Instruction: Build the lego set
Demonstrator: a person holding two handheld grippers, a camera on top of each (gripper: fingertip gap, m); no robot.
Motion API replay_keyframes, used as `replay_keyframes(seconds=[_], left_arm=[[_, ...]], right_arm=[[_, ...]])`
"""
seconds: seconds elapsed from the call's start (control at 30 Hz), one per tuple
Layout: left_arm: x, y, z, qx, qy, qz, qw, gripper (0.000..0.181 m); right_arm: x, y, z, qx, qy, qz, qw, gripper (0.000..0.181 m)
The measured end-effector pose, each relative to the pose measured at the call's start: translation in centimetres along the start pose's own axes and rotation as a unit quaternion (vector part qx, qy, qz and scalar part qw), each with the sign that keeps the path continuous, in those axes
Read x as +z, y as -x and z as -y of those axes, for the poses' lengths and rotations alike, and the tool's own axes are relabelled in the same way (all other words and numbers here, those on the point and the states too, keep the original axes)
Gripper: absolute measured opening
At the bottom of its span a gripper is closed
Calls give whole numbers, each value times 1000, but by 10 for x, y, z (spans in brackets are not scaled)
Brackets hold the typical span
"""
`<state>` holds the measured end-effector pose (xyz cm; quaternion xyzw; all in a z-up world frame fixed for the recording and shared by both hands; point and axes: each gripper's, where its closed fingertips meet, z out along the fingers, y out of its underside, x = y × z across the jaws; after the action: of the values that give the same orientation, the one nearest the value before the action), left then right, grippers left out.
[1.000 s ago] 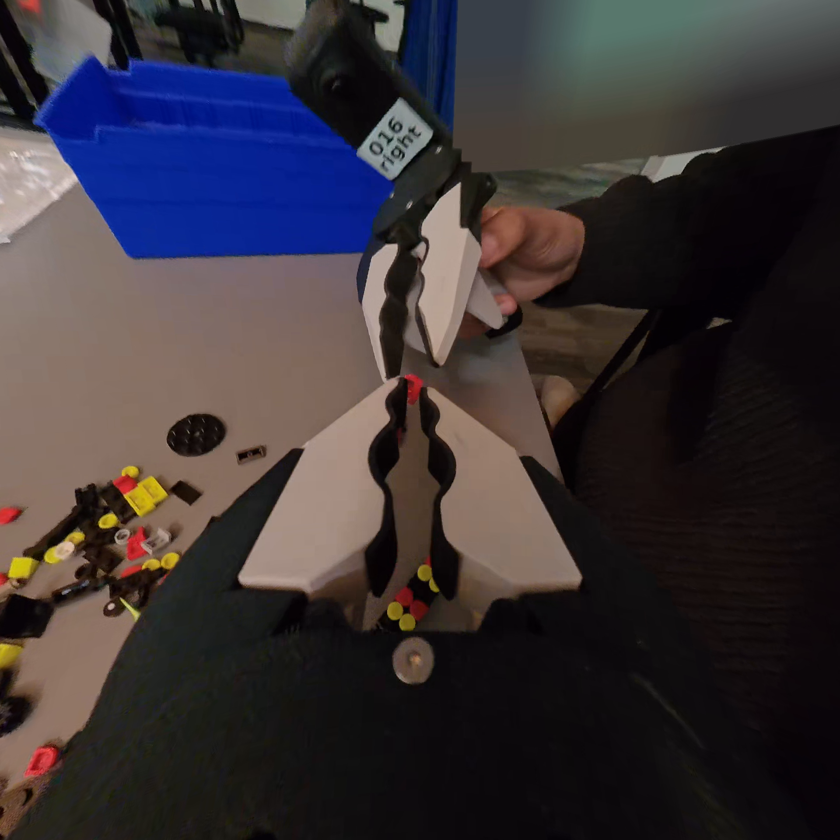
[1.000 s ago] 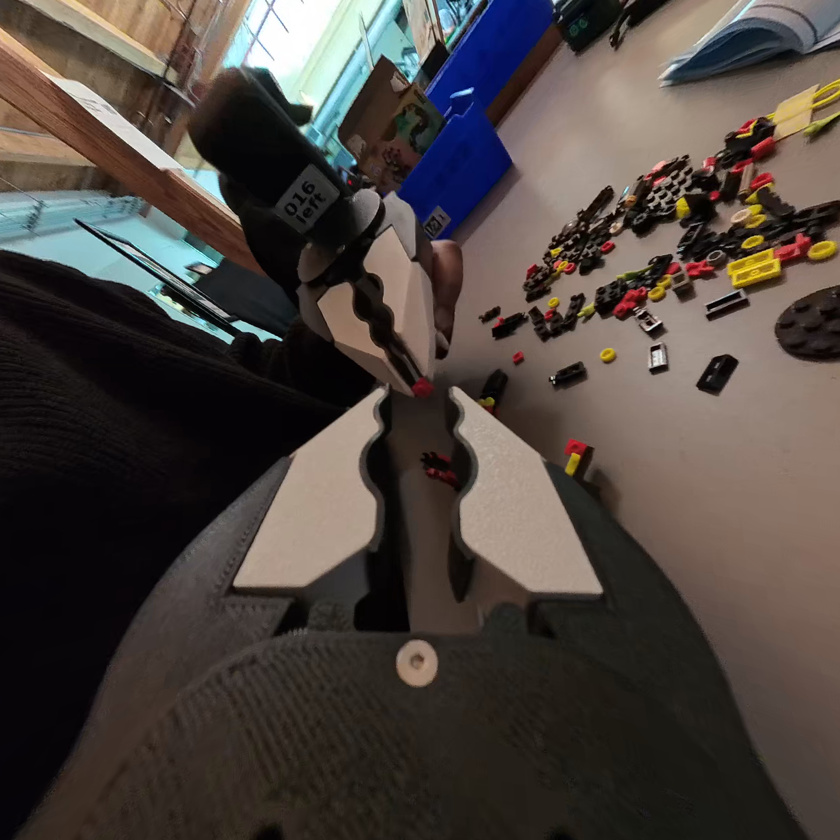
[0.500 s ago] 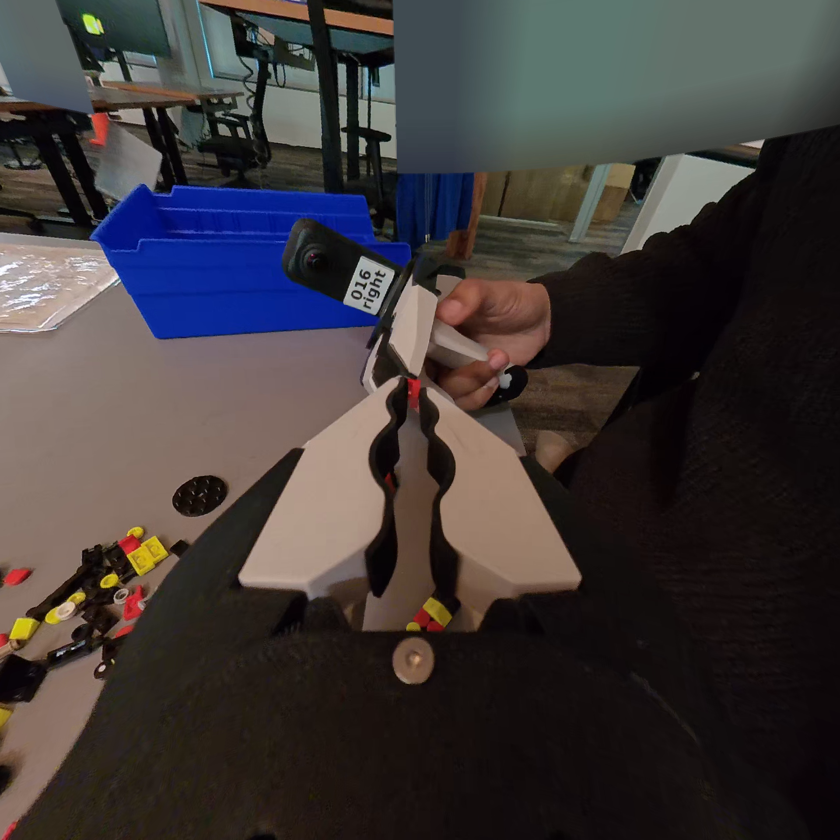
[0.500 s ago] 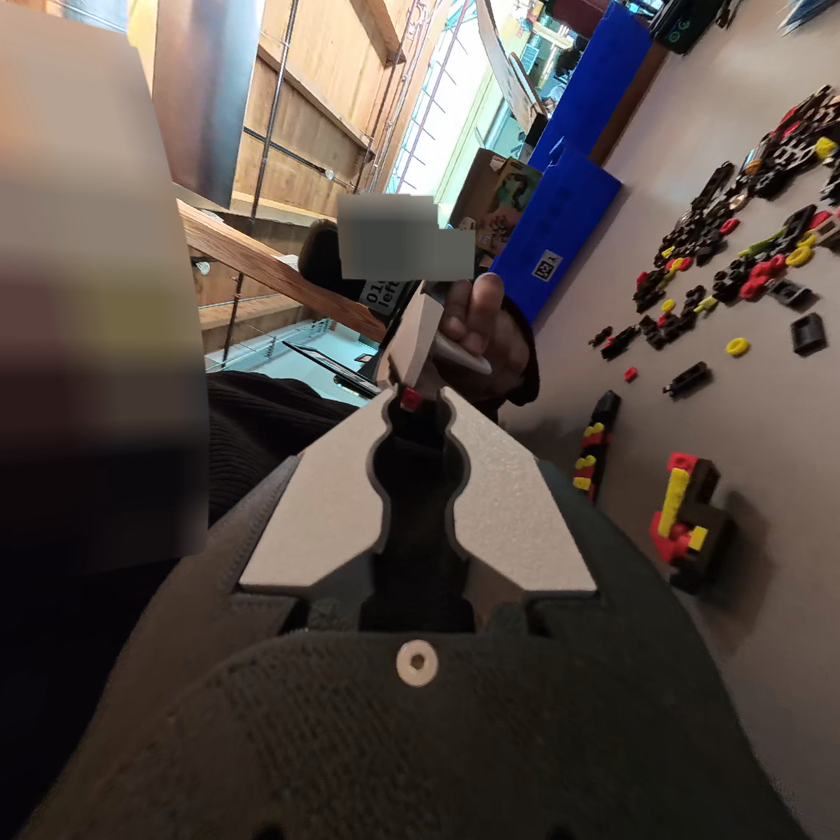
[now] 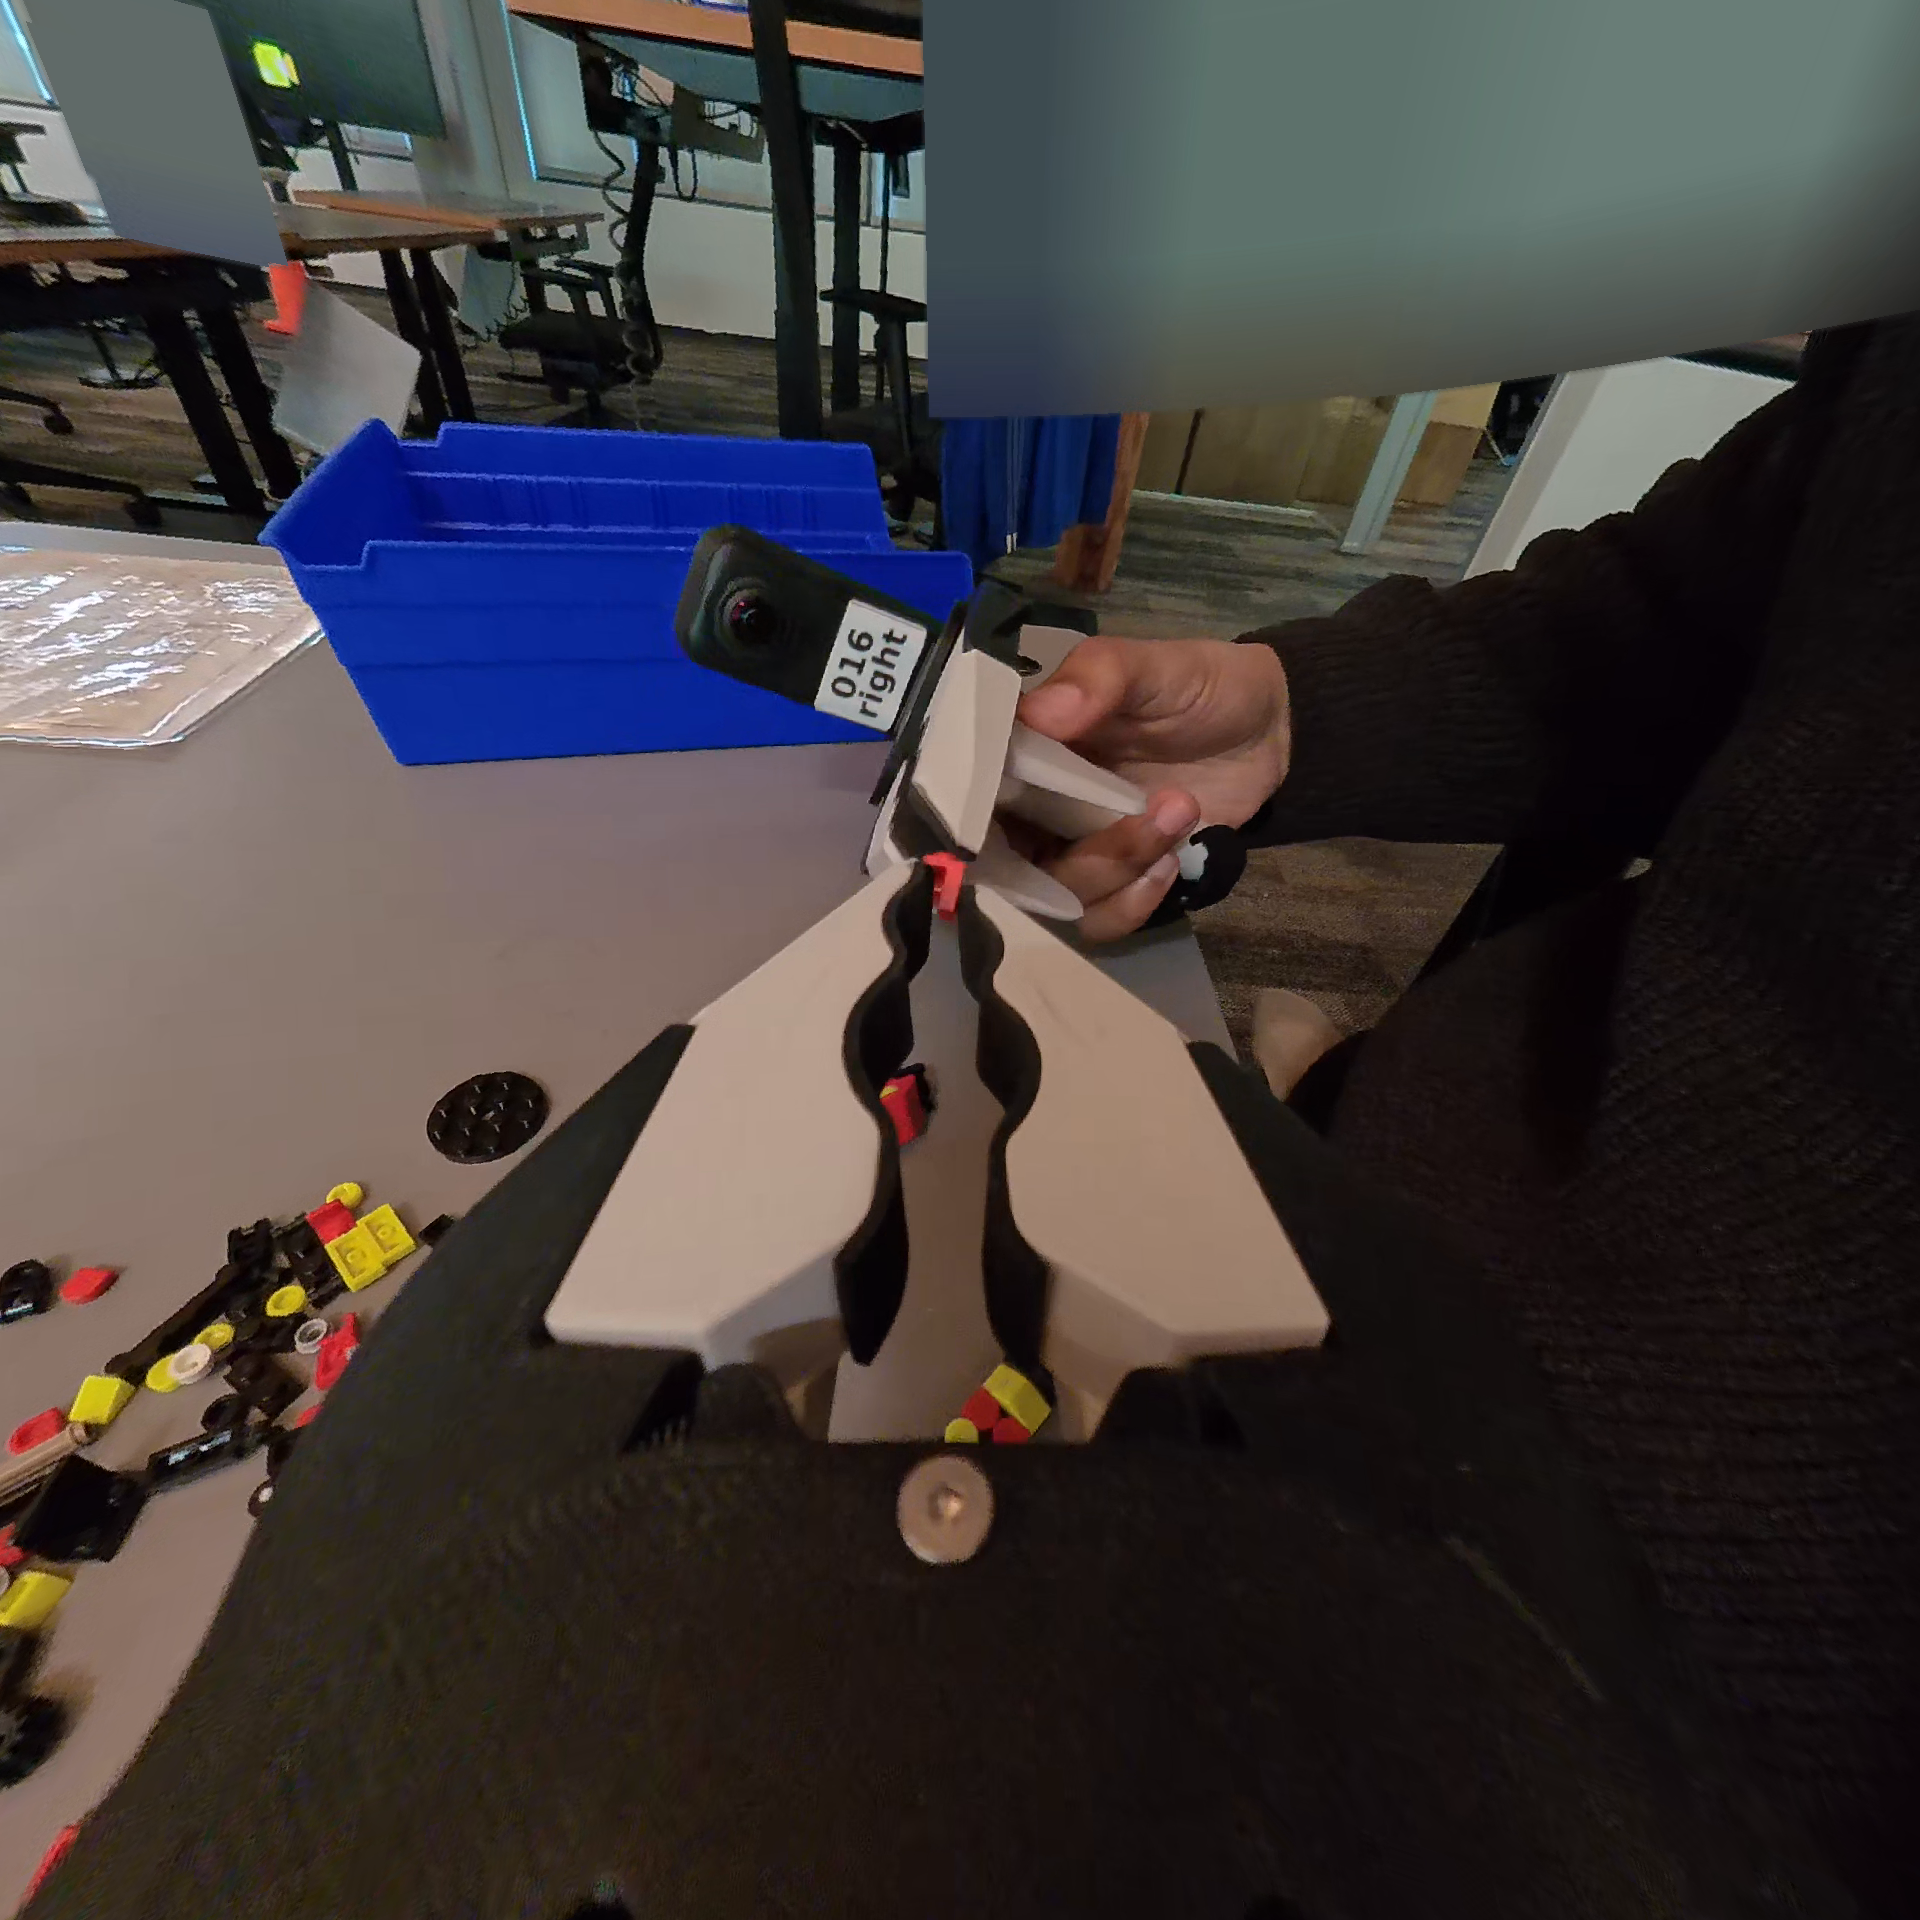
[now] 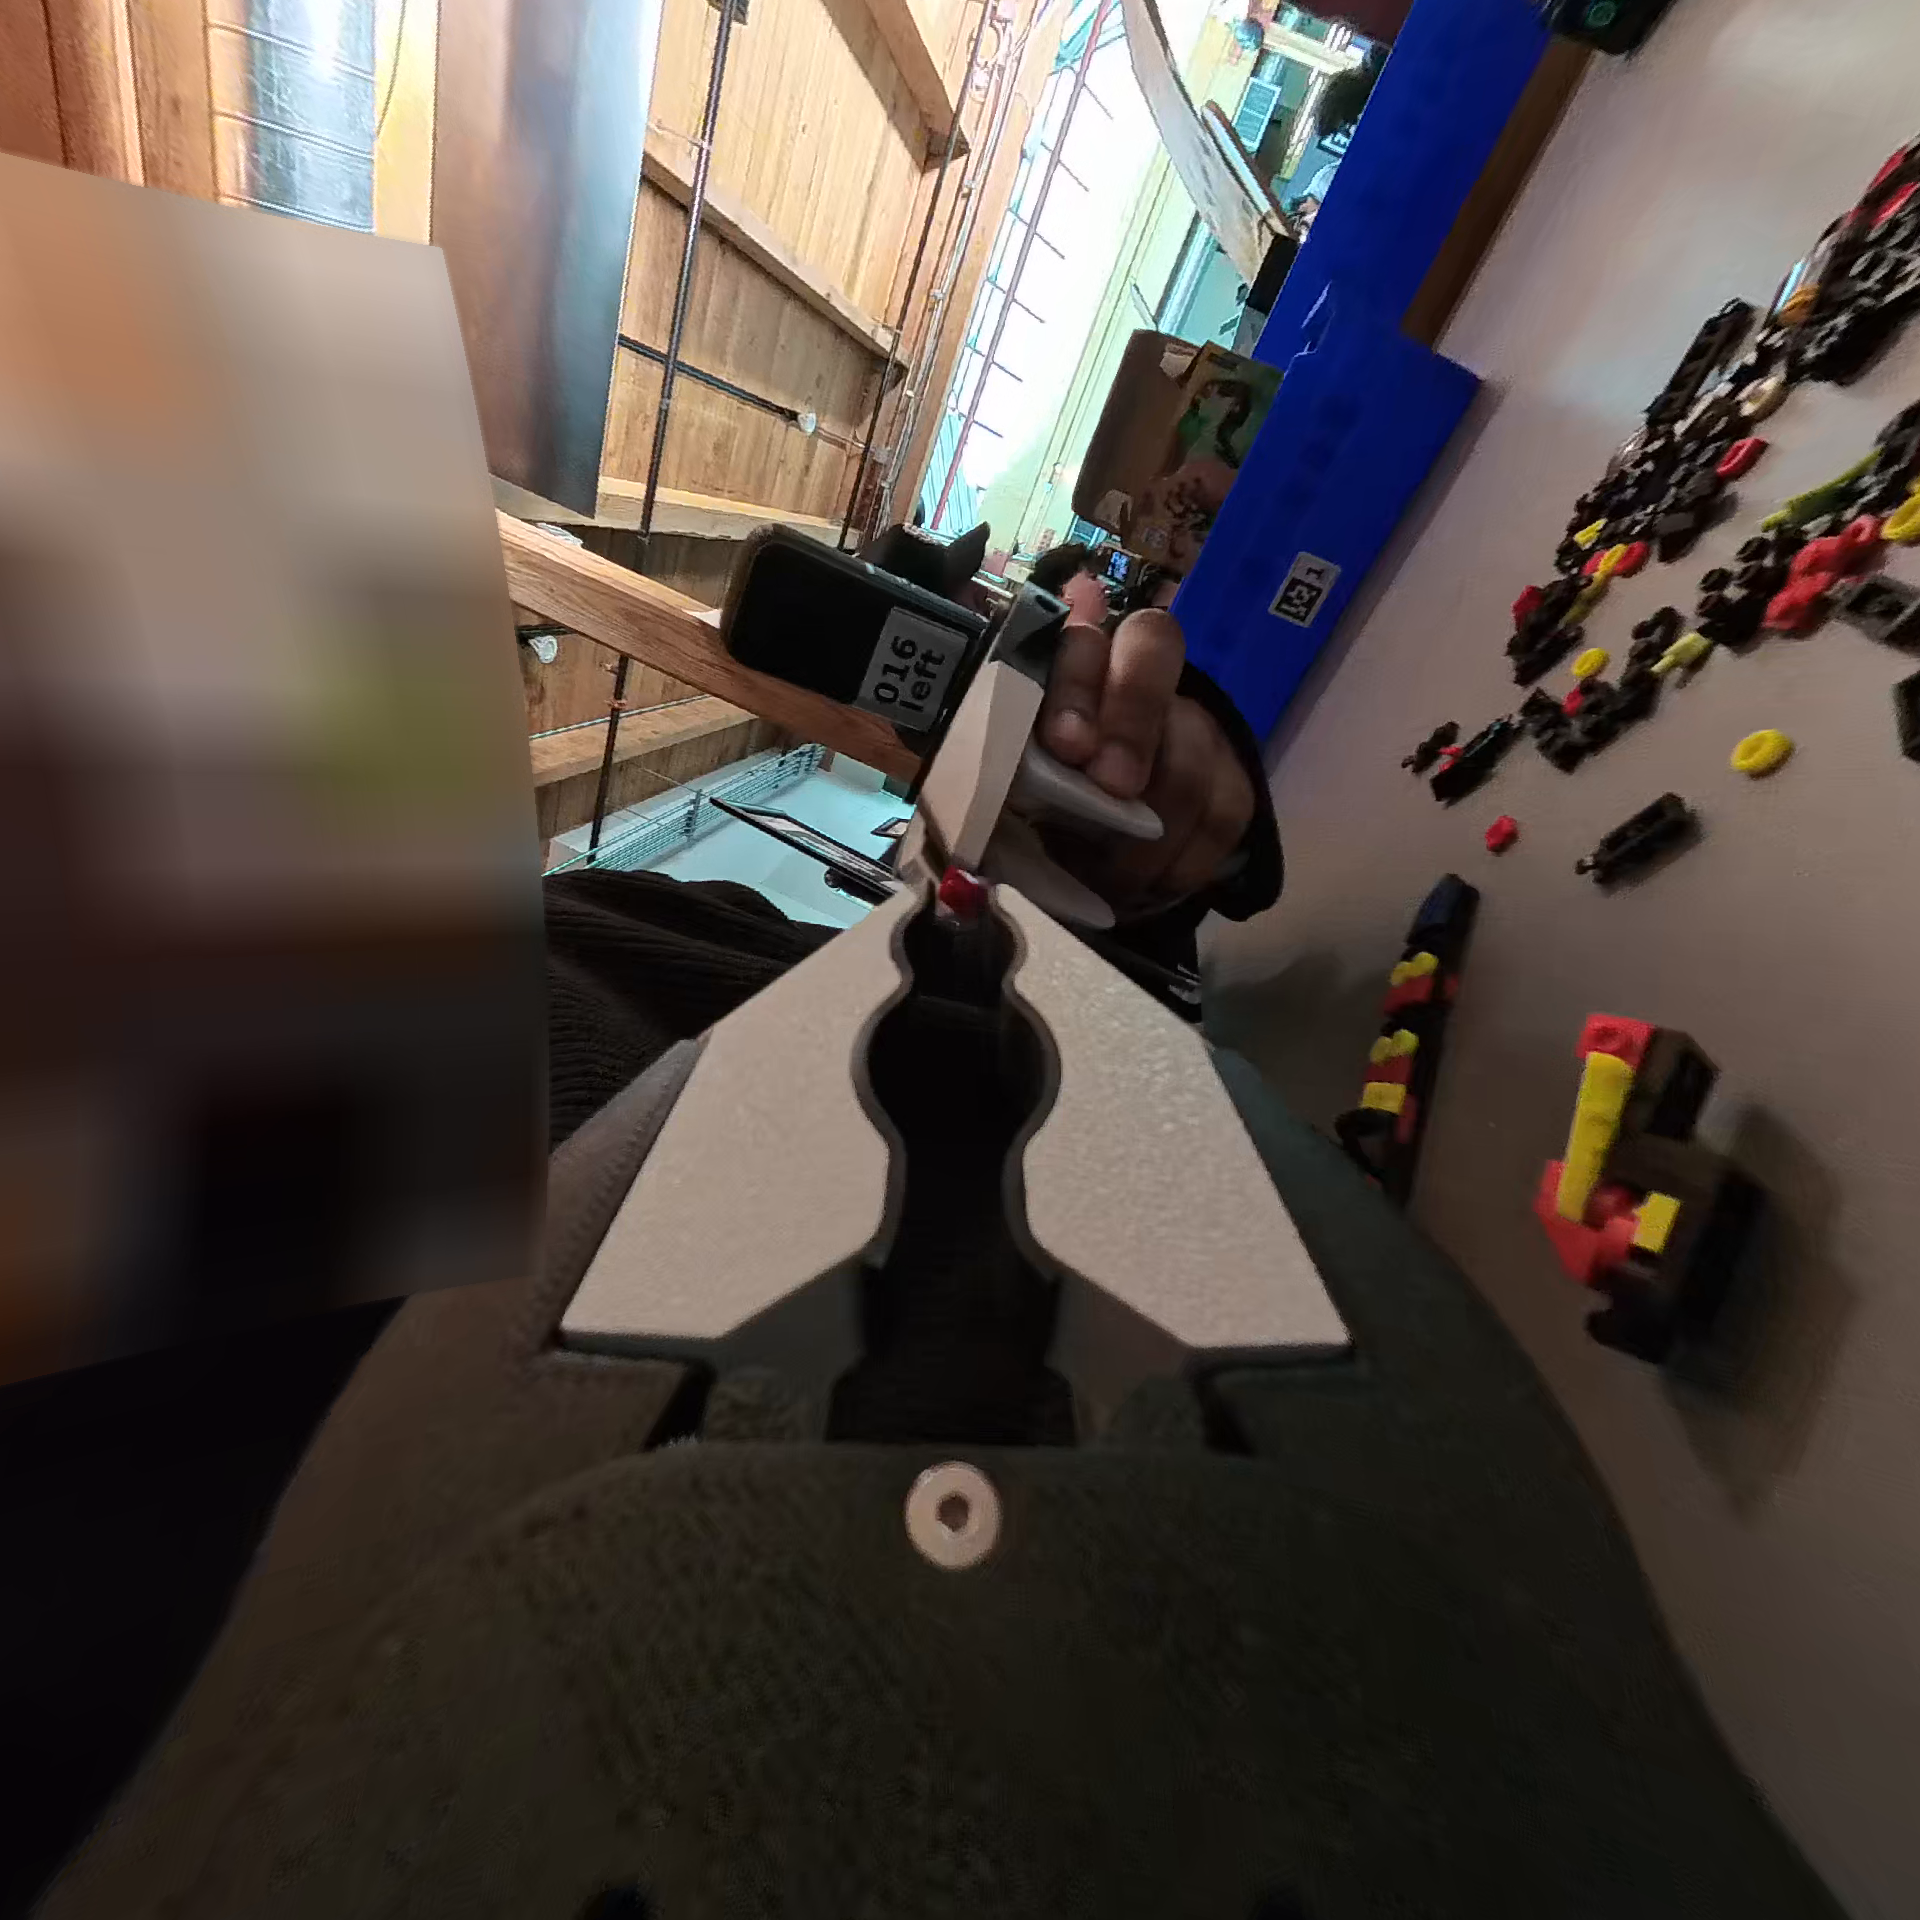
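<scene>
My left gripper (image 5: 940,896) is shut on a small red lego piece (image 5: 943,883) at its fingertips, held up above the table's near edge. It also shows in the right wrist view (image 6: 961,891). My right gripper (image 6: 961,914) meets it tip to tip, its jaws narrowed around the same red piece; I cannot tell whether its pads press on it. In the left wrist view the right gripper (image 5: 935,842) comes in from the upper right, held by a hand (image 5: 1153,758). A partly built black, red and yellow model (image 6: 1631,1195) stands on the table.
A long black strip with yellow and red studs (image 6: 1408,1029) lies by the model. Loose pieces (image 5: 260,1309) and a round black plate (image 5: 486,1115) lie at the left on the grey table (image 5: 520,883). A blue bin (image 5: 582,592) stands behind. My dark-sleeved body is at the right. My left and right fingertips are right by each other.
Both grippers have tilted up and away from the table while staying tip to tip. The right gripper's jaws have narrowed around the red piece. The left gripper still holds the piece.
</scene>
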<state>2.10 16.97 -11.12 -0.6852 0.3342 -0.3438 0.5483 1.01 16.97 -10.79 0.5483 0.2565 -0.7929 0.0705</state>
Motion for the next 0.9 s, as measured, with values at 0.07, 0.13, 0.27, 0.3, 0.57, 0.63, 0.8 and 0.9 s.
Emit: replay_keyframes(seconds=[0.07,0.13,0.27,0.3,0.57,0.63,0.8,0.9], left_arm=[[-1,3,-1,-1,3,6,1000,2],[-1,4,-4,-1,10,7,1000,1],[1,5,-7,-5,16,10,1000,1],[1,5,-8,-7,18,9,1000,1],[0,7,-3,-20,2,11,1000,1],[-3,8,4,-37,-20,6,999,1],[-5,6,11,-54,-40,-5,998,1],[-3,4,9,-49,-35,-7,998,2]], right_arm=[[-2,2,3,-5,-8,7,1000,2],[-3,3,5,-6,-11,5,1000,0],[-1,0,2,-14,-3,-8,1000,0],[-1,0,2,-17,-2,-10,1000,0],[-4,8,11,-62,-16,-14,998,0],[-10,3,16,-70,-29,-34,997,0],[-6,1,14,-46,-32,-29,998,10],[1,1,8,-29,-22,-17,999,14]])
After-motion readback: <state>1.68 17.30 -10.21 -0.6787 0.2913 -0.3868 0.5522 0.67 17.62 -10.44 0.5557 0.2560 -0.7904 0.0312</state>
